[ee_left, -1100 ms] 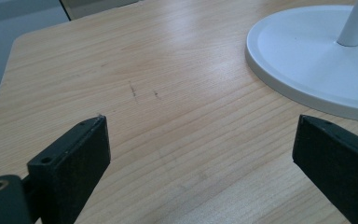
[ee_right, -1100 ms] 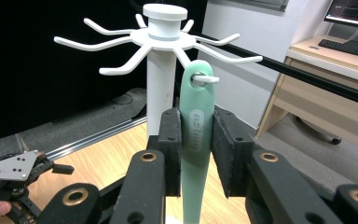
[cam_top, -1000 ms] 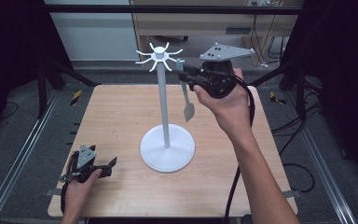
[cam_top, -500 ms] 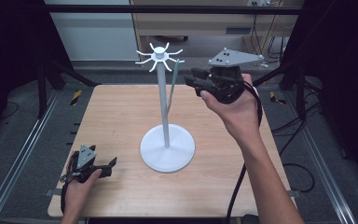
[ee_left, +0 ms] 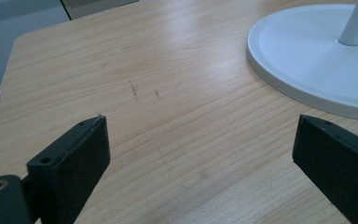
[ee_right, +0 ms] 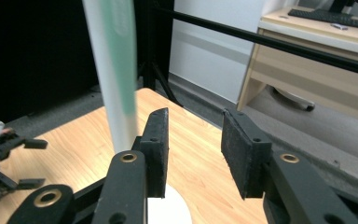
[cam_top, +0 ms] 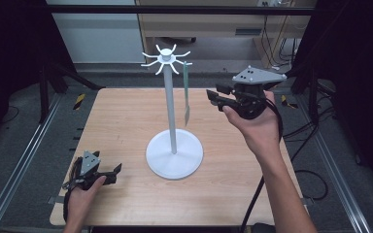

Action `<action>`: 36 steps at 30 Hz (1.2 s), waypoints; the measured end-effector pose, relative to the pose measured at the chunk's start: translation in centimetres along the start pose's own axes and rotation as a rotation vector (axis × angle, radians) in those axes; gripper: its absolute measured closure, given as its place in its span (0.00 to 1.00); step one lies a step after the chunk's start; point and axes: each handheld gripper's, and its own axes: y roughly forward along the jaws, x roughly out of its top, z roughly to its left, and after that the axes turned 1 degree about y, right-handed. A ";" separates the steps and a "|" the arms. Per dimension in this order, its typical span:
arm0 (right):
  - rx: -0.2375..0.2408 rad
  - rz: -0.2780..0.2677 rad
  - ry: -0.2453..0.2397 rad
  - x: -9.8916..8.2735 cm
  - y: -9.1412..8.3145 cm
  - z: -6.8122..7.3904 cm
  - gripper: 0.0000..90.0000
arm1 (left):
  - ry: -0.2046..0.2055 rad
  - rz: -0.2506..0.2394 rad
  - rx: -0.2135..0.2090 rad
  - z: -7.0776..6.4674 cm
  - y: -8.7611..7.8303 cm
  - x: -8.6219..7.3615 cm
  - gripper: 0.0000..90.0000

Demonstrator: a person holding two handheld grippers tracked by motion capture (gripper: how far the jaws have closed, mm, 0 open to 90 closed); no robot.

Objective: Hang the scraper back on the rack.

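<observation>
Hanging green spatula (cam_top: 186, 92) on white stand (cam_top: 174, 145). Right gripper (cam_top: 213, 99) nearby, just been opening, jaws apart, pinching nothing. Left gripper (cam_top: 115, 171) spread wide, resting on table (cam_top: 121, 116).

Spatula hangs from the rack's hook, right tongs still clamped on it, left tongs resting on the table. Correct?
Not quite. The right tongs are open with nothing between them, off to the side of the spatula, as the high view shows. It does hang from the rack; left tongs rest on the table.
</observation>
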 end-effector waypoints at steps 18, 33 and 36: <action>-0.178 0.067 0.082 -7.5 0.8 -1.6 0.26 | 0.007 0.007 -0.003 -0.2 0.1 0.0 0.04; -0.223 0.135 0.190 -16.1 2.3 -1.8 0.10 | -0.007 0.015 -0.008 0.1 0.2 -0.2 0.03; -0.226 0.154 0.195 -18.0 2.9 -1.5 0.09 | -0.003 0.012 -0.007 0.1 0.2 -0.2 0.03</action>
